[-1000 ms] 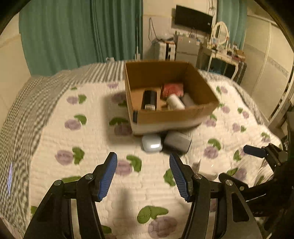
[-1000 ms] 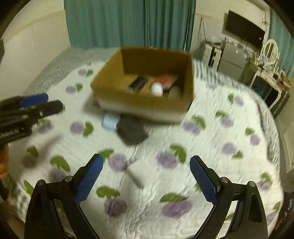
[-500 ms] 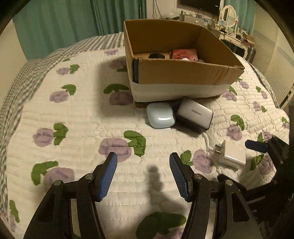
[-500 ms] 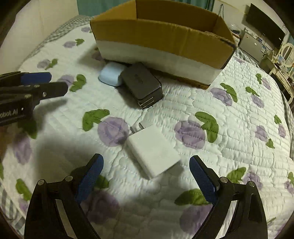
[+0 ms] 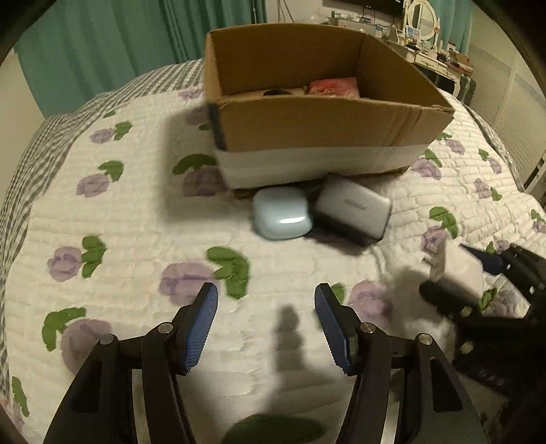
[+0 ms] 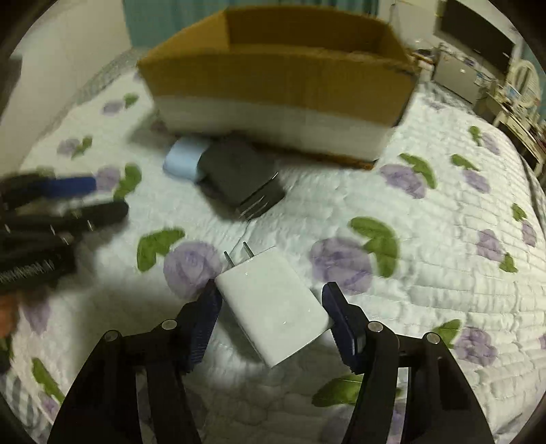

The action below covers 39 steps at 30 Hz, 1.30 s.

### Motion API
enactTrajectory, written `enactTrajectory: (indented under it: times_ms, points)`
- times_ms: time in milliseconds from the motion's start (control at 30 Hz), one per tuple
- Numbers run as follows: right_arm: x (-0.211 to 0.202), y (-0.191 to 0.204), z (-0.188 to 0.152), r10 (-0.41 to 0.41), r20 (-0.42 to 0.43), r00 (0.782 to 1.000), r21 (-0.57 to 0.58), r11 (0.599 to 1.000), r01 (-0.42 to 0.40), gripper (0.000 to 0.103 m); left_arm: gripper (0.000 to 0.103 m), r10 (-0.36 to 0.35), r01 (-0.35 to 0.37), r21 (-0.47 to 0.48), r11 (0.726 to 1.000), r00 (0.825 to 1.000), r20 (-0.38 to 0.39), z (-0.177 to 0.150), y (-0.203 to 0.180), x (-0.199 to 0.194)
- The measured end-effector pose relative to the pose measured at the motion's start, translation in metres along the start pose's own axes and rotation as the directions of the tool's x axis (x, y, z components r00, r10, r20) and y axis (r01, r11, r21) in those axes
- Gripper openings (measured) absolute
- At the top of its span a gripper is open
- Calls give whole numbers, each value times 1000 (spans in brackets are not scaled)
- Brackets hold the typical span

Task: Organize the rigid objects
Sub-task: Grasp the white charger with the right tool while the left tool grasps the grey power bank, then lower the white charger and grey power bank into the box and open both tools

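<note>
A white plug-in charger [image 6: 273, 307] lies on the flowered quilt, prongs pointing away. My right gripper [image 6: 271, 293] is closing around it, and both blue pads meet its sides; in the left wrist view it sits at the right edge [image 5: 460, 276]. My left gripper [image 5: 265, 297] stands open over bare quilt with nothing between its fingers. Beyond it, a light blue rounded case [image 5: 281, 213] and a grey charger block [image 5: 351, 208] lie side by side against the cardboard box [image 5: 317, 129]. The box holds a red packet [image 5: 332, 87] and a dark item.
The quilted bed [image 5: 136, 222] runs out to a grey checked border on the left. Green curtains [image 5: 102, 44] hang behind it. A dresser with a mirror [image 5: 423, 20] stands at the back right. A person's hand shows at the left edge of the right wrist view.
Both grippers have come down closer to the bed. The right jaws have narrowed from wide open to hug the white charger. The left jaws kept their width.
</note>
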State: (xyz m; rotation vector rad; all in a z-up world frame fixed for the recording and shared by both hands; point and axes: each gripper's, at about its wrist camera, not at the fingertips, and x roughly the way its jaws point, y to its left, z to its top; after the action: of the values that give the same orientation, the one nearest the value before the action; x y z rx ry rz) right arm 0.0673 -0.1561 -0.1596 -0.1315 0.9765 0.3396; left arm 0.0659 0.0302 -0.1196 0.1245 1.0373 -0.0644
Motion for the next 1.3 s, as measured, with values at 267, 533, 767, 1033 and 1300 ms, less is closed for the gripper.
enactTrajectory:
  times_ms: [267,533,767,1033,1300]
  points:
    - [-18,-45,35,-77,85,993,63,995,71,61,62,-87,87,-32,996,996,20,31,-38,16]
    - [-5,-82,45,-69,96,993,194,980,50,61,71,-52,55,-279,959,998,21,66,-45,57]
    - [4,-83,32,-52,76,996,205,978,36,61,71,126,-120,-209,971,992,15,68,-72,73]
    - [-4,-86,23,-42,89,995,234,972,20,61,68,-70,60,-220,974,997,-40,50,-54,55]
    - [-8,-86,20,-39,94,995,249,968,15,61,68,-145,131,-127,983,984,-107,40,-62,75]
